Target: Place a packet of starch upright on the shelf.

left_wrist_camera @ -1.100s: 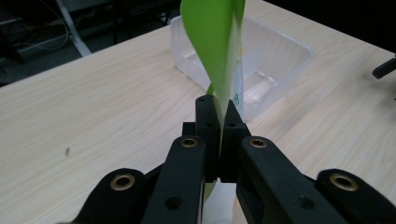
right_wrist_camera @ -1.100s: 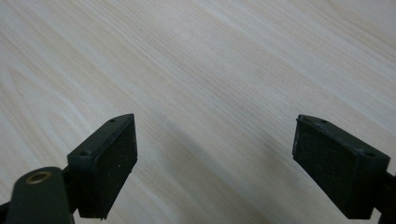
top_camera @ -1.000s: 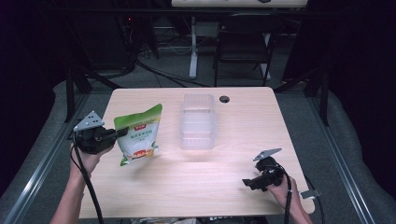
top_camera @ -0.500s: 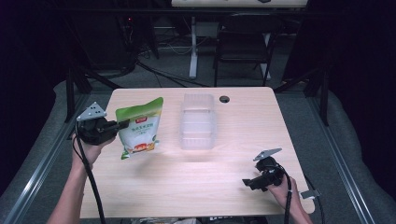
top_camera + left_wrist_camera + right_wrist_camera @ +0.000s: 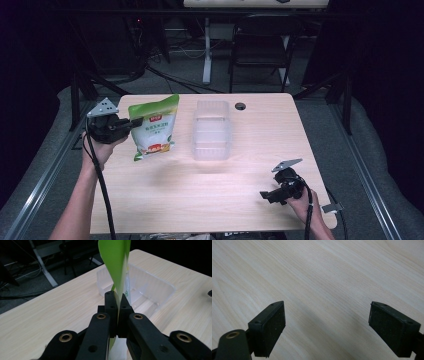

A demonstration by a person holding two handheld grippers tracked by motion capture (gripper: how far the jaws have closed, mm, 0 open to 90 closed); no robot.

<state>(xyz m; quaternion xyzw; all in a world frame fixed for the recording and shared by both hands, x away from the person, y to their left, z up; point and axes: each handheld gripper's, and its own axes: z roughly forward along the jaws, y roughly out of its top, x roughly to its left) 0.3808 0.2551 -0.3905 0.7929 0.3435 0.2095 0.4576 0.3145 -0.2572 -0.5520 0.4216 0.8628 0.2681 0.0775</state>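
A green and white snack bag [image 5: 153, 127] hangs upright above the left side of the table, held by its left edge. My left gripper [image 5: 129, 125] is shut on that edge; in the left gripper view the bag's green edge [image 5: 117, 267] rises from between the closed jaws of the gripper [image 5: 117, 303]. A clear plastic bin [image 5: 212, 131] rests on the table just right of the bag, and appears behind the bag as the bin [image 5: 150, 287]. My right gripper [image 5: 266, 196] is low at the near right of the table, open, its pads [image 5: 272, 328] over bare wood.
The light wooden table [image 5: 250, 165] has a small dark grommet [image 5: 240, 106] near its far edge. A dark chair [image 5: 260, 45] and a desk leg [image 5: 206, 50] stand beyond the table. Metal rails run along both sides.
My left gripper has lifted the bag and carried it up and toward the far side. The right gripper has stayed put.
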